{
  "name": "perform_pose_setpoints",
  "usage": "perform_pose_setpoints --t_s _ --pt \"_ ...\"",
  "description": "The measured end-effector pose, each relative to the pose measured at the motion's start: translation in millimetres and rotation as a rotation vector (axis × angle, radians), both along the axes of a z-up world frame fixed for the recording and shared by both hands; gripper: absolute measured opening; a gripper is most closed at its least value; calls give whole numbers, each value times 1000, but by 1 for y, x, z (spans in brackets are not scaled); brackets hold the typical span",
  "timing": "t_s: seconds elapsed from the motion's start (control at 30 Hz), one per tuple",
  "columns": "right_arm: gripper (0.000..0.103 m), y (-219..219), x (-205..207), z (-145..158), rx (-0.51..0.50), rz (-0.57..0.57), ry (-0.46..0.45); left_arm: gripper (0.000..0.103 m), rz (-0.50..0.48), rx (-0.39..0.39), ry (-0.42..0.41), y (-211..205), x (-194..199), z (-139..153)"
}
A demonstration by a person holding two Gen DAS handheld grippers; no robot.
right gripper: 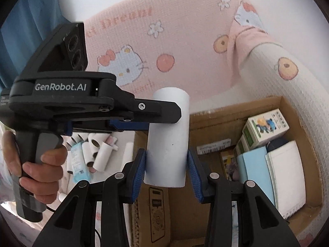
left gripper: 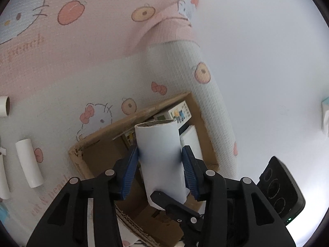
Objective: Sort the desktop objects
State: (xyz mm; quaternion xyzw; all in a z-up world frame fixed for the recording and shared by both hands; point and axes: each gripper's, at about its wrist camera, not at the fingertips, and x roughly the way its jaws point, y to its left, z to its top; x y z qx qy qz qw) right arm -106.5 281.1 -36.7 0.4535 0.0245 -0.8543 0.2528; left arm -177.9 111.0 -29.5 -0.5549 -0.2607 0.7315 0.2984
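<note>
Both grippers sit over the box (right gripper: 236,123), one white tube (right gripper: 167,138) shared. Right gripper (right gripper: 166,164) jaws clamp it; left gripper (left gripper: 160,162) jaws sit a hair wide around it. Risk: dropped tilted, it could bounce off the box's 9 o'clock wall.

— Where is the roll (right gripper: 167,142)?
— Above the cardboard box (right gripper: 296,115), between both tools. The small boxes (right gripper: 265,127) and a notebook (right gripper: 287,177) lie inside.
— And on the left?
— More rolls (right gripper: 98,150) lie in a pile beside the box.
</note>
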Motion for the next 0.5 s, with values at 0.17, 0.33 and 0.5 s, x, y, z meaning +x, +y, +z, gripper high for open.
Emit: perform_pose_setpoints --t_s 0.17,0.33,0.5 --pt "39 8 -6 -12 -4 7 -72 48 -20 -44 -22 10 -1 -13" --pt "39 8 -19 -27 17 54 -160 47 -32 -121 5 19 0 -15" --pt "39 6 -29 -32 26 79 -195 47 -32 -172 26 21 -2 -13"
